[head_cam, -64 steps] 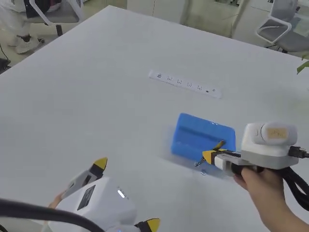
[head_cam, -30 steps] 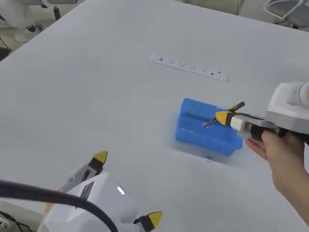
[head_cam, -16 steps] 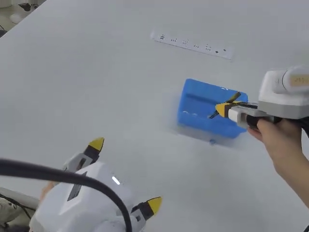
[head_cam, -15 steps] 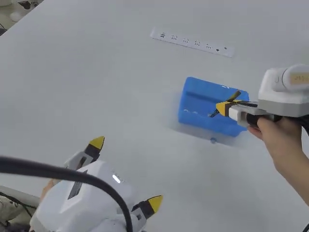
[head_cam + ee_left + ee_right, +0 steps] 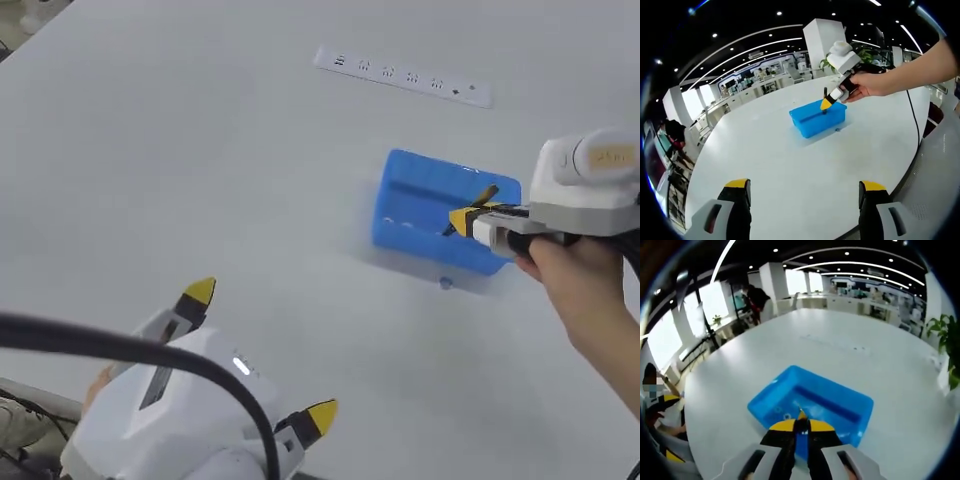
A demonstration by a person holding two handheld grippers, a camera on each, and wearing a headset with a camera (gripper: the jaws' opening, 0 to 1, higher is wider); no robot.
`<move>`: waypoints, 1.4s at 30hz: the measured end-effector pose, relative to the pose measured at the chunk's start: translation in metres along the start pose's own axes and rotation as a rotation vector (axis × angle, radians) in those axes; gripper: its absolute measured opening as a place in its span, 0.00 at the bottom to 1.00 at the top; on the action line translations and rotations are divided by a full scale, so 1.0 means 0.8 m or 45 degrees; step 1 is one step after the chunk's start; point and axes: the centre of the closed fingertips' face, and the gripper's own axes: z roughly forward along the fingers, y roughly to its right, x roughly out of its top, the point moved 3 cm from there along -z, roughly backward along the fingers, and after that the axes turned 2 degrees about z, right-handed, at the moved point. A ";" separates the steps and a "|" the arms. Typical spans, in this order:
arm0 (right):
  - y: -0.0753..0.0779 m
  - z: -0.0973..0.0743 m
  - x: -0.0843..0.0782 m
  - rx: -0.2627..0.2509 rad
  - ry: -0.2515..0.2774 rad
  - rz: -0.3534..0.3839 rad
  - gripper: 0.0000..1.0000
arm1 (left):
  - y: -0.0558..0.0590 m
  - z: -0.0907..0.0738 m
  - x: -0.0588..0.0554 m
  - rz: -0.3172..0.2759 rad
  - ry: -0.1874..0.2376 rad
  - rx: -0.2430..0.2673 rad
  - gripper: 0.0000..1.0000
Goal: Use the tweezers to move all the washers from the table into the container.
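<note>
Head view, clock bearings as seen from the head camera.

Right gripper: jaws pinched together on the tweezers, yellow tips meeting around the shaft. In the right gripper view the gripper points into the bin, and the tweezers stick out from between the tips, point low over the bin floor. Cannot tell whether the point carries a washer. A hand grips the gripper body from 4 o'clock.

Bin: blue, rectangular, open top, flat on the table. Two washers lie on its floor near the front wall, just at 10 o'clock of the tweezer point.

Loose washer: on the table just beside the bin's near wall, at its 6 o'clock, apart from the tweezers. Same one shows in the left gripper view, at the foot of the bin.

Left gripper: jaws spread wide, nothing between them, at 8 o'clock of the bin and well apart from it. Its own view looks across bare table at the right gripper.

Power strip: white, at 12 o'clock of the bin, well apart.
</note>
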 end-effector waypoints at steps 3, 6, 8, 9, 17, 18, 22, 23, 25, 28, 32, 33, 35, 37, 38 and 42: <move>0.001 -0.003 -0.001 -0.006 0.006 -0.014 0.05 | 0.001 0.000 0.000 0.001 0.000 -0.007 0.91; 0.000 -0.019 0.004 -0.004 0.053 -0.017 0.05 | 0.003 0.000 0.001 0.003 0.003 -0.008 0.91; 0.000 -0.029 0.008 0.003 0.077 -0.011 0.05 | 0.003 0.000 0.002 0.000 0.004 -0.009 0.91; 0.000 -0.034 0.008 0.002 0.086 -0.014 0.04 | 0.003 0.000 0.002 0.000 0.004 -0.009 0.91; -0.006 -0.073 0.012 0.013 0.169 0.033 0.04 | 0.005 0.001 0.003 0.002 0.006 -0.007 0.91; -0.009 -0.078 0.010 0.023 0.176 0.047 0.04 | 0.005 0.001 0.003 0.002 0.005 -0.007 0.91; -0.018 -0.082 -0.003 0.029 0.161 0.040 0.04 | 0.004 0.002 0.003 0.001 0.003 -0.005 0.91; -0.019 -0.081 -0.006 0.025 0.152 0.027 0.04 | 0.004 0.002 0.003 0.001 0.003 -0.005 0.91; -0.020 -0.078 -0.014 0.022 0.124 0.017 0.04 | 0.004 0.002 0.003 0.002 0.004 -0.004 0.91; -0.016 -0.068 -0.027 0.021 0.094 0.028 0.04 | 0.004 0.002 0.002 0.003 0.001 -0.003 0.91; -0.012 -0.056 -0.040 0.021 0.050 0.032 0.04 | 0.003 0.003 0.001 0.003 0.001 -0.002 0.91; -0.014 -0.055 -0.041 0.023 0.046 0.032 0.04 | 0.003 0.003 0.001 0.003 0.002 -0.002 0.91; -0.013 -0.049 -0.047 0.032 0.022 0.032 0.05 | 0.003 0.002 0.001 0.001 0.001 0.000 0.91; -0.012 -0.046 -0.050 0.028 0.012 0.027 0.05 | 0.003 0.002 0.001 0.001 0.002 0.001 0.91; -0.011 -0.045 -0.051 0.029 0.006 0.029 0.05 | 0.003 0.002 0.001 0.001 0.002 0.000 0.91; -0.011 -0.041 -0.054 0.037 -0.011 0.042 0.05 | 0.003 0.002 0.001 0.001 0.004 0.002 0.91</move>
